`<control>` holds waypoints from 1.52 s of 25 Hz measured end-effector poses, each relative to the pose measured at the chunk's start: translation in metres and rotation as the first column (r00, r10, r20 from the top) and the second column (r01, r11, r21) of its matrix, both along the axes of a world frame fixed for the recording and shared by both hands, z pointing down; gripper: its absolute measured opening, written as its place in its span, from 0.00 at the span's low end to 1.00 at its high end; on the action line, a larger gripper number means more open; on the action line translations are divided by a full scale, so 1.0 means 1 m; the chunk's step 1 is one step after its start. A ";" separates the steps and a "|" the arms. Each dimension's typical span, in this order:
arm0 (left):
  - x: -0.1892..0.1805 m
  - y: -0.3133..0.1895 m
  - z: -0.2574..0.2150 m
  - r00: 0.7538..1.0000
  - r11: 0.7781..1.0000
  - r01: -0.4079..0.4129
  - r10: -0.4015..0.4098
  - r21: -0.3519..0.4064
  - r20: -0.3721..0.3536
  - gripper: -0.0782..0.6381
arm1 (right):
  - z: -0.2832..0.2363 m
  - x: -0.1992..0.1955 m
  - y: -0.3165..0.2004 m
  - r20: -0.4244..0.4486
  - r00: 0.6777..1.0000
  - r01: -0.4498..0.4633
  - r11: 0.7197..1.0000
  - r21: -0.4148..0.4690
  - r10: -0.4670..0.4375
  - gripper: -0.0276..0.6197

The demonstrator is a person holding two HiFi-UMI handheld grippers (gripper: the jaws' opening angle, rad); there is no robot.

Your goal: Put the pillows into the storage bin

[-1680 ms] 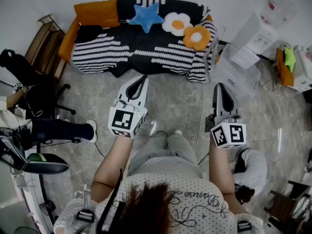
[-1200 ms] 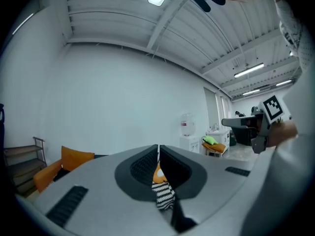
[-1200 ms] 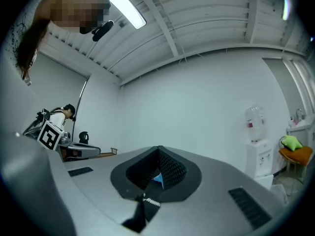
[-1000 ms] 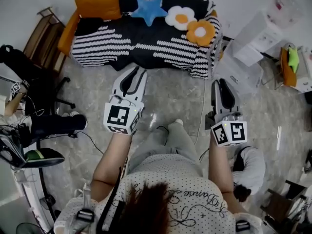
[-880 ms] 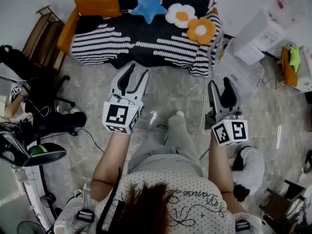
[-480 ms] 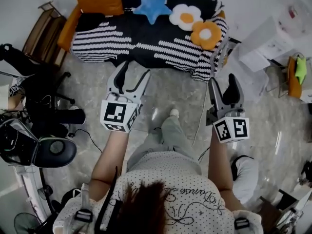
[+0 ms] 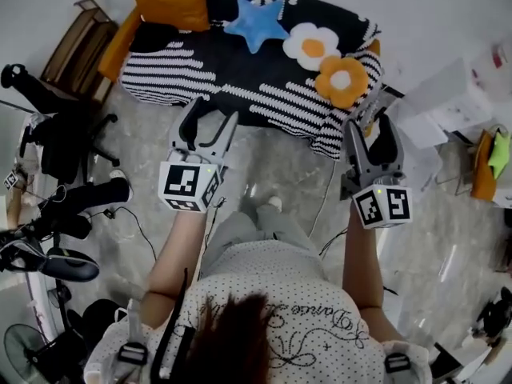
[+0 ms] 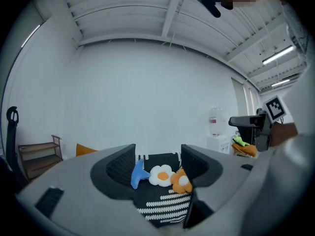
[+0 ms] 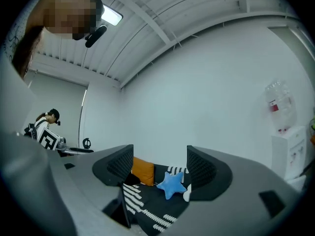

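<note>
left gripper: just opened wide, empty | right gripper: just opened wide, empty | pillows on sofa ahead

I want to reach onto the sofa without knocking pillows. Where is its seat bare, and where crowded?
Bare: the left half of the striped blanket, between the orange cushion and the blue star pillow. Crowded: the right end, where the white flower pillow and orange flower pillow lie close together.
</note>
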State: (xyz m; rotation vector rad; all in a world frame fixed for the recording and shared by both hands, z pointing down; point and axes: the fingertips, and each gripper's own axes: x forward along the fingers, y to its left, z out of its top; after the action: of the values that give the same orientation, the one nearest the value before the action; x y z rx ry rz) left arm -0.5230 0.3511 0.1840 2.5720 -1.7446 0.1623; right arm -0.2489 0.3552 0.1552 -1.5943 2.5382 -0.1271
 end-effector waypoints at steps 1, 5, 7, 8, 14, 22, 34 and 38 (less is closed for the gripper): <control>0.000 -0.004 0.001 1.000 1.000 0.017 -0.017 -0.002 -0.001 0.49 | 0.001 0.000 -0.010 0.003 1.000 0.013 1.000 -0.003 -0.013 0.55; -0.002 -0.017 0.002 0.997 0.997 0.073 -0.073 -0.019 0.009 0.49 | 0.005 -0.008 -0.042 0.016 0.997 0.078 0.997 -0.022 -0.078 0.55; -0.007 -0.026 0.001 0.996 0.996 0.089 -0.089 -0.018 0.010 0.50 | 0.004 -0.018 -0.054 0.019 0.994 0.106 0.994 -0.023 -0.106 0.55; -0.011 -0.031 0.002 0.995 0.995 0.097 -0.097 -0.016 0.009 0.50 | 0.004 -0.023 -0.060 0.018 0.993 0.119 0.993 -0.023 -0.118 0.55; -0.024 -0.085 0.004 0.997 0.997 0.082 -0.082 0.001 -0.008 0.50 | 0.007 -0.038 -0.106 0.020 0.994 0.112 0.994 -0.017 -0.112 0.55; -0.059 -0.202 -0.003 1.000 0.999 0.006 -0.005 0.041 -0.028 0.52 | 0.005 -0.063 -0.204 -0.027 0.999 0.016 1.000 -0.004 -0.017 0.55; -0.121 -0.356 0.003 0.996 0.997 -0.081 0.081 0.002 -0.022 0.52 | 0.017 -0.131 -0.335 -0.026 0.999 -0.039 0.998 -0.058 0.037 0.55; -0.115 -0.389 0.014 0.996 0.995 -0.092 0.091 -0.034 -0.025 0.52 | 0.019 -0.125 -0.368 -0.018 0.999 -0.049 0.996 -0.071 0.048 0.54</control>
State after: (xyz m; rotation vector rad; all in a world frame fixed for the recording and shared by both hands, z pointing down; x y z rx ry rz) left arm -0.6382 -0.0381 0.1984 2.6193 -1.6025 0.1629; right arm -0.3735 -0.0124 0.1738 -1.6877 2.5318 -0.2030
